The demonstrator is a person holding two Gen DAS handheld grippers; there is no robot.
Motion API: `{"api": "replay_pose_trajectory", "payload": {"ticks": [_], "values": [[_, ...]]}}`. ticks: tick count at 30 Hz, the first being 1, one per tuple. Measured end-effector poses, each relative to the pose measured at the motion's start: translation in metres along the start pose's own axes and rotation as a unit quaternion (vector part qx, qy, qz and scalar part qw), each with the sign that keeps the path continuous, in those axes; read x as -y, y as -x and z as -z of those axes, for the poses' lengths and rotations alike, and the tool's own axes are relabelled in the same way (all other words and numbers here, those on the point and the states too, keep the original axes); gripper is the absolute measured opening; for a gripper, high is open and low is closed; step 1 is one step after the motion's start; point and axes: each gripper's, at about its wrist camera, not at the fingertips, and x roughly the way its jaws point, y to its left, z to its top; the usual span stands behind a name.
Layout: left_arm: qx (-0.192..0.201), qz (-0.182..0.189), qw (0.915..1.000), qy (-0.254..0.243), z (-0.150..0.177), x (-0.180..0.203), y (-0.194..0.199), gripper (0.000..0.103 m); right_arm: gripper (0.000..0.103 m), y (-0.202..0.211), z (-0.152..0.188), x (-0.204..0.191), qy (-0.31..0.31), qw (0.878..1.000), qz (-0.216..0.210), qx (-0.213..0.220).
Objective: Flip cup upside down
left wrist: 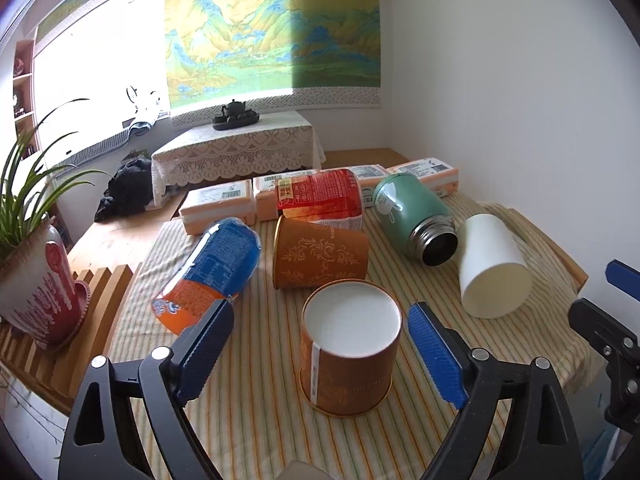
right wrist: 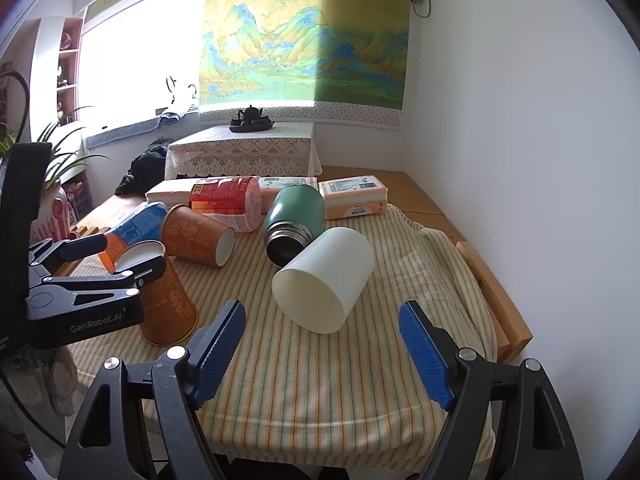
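Striped cloth (left wrist: pixel 256 420), inverted orange cup (left wrist: pixel 349 354).

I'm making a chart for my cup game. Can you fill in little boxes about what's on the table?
near orange cup: upside down on the striped cloth, between the open left tool
second orange cup: on its side
white cup: on its side, ahead of the open right tool
green bottle: on its side, no lid

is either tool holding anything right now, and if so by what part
Nothing is held. The left tool is open, its pads either side of the upside-down orange cup without touching. The right tool is open and empty.
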Motion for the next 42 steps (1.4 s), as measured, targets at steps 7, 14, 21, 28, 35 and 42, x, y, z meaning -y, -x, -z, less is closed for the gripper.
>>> {"api": "replay_pose_trajectory", "payload": {"ticks": [7,14,21,28,35,42], "values": [[0.040,-0.035,0.9985,0.009,0.009,-0.020,0.052,0.094,0.076,0.009,-0.002,-0.010,-0.008,1.000,-0.021,0.010],[0.084,-0.073,0.9929,0.041,0.018,-0.042,0.105,0.098,0.077,0.020,-0.004,-0.023,-0.017,0.998,-0.040,0.037],[0.128,-0.095,0.9840,0.080,0.029,-0.055,0.151,0.102,0.080,0.037,-0.006,-0.032,-0.041,0.994,-0.046,0.086],[0.113,-0.110,0.9836,0.088,0.040,-0.061,0.156,0.102,0.086,0.047,-0.006,-0.037,-0.040,0.993,-0.026,0.110],[0.099,-0.114,0.9843,0.092,0.044,-0.066,0.148,0.102,0.091,0.052,-0.002,-0.041,-0.032,0.991,-0.006,0.128],[0.103,-0.113,0.9843,0.089,0.041,-0.065,0.146,0.102,0.097,0.055,0.000,-0.037,-0.042,0.989,-0.003,0.141]]}}
